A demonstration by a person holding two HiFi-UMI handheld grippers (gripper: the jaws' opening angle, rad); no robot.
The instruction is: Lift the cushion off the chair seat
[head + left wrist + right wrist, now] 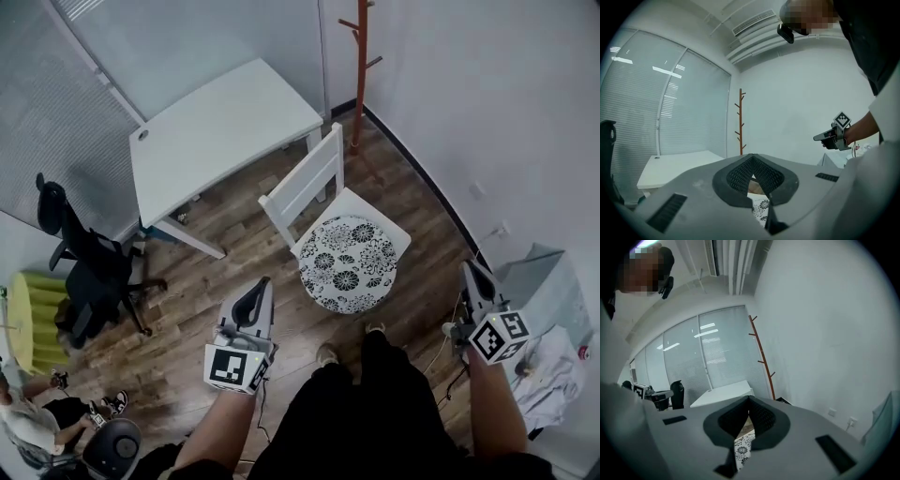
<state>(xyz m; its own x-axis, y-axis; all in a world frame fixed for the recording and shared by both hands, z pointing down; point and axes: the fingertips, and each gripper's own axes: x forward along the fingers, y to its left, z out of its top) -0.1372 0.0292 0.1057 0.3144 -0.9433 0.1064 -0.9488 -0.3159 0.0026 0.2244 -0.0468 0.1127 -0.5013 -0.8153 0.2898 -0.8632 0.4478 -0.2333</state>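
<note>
**A:** So where's the cushion (pixel 349 264) sitting?

**B:** Flat on the white chair (pixel 305 178) seat, floral side up. It's pretty much round, so no real long axis. The left gripper (pixel 261 284) and right gripper (pixel 468 270) are either side of it, neither touching, both with jaws pressed together on nothing.

Black-and-white floral cushion (pixel 349 264), white chair (pixel 305 180) (white desk (pixel 216 131) too), brown floor (pixel 234 274)
</note>
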